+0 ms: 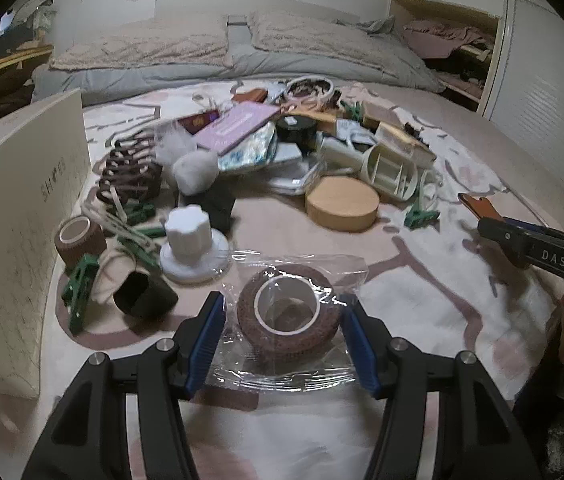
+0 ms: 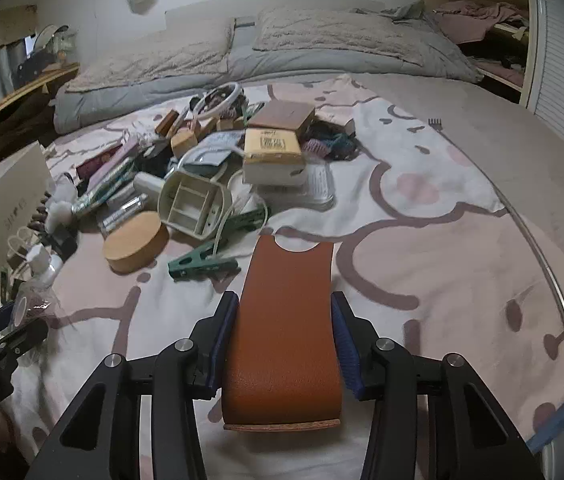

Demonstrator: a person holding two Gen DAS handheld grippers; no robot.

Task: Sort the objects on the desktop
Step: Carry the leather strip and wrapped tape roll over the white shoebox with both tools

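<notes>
The left gripper (image 1: 282, 328) stands wide around a wrapped brown tape roll (image 1: 288, 320) lying between its pads, apparently not yet clamped. The right gripper (image 2: 284, 340) pinches an orange leather piece (image 2: 284, 332) that bows upward. The pile (image 2: 210, 160) lies ahead-left of it. Likely next: closing on the roll, then carrying each item off.

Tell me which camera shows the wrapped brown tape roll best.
The left wrist view: the wrapped brown tape roll sits centred between the left gripper pads, wrapper and white core plain. The right wrist view shows only a sliver of it at its left edge.
</notes>
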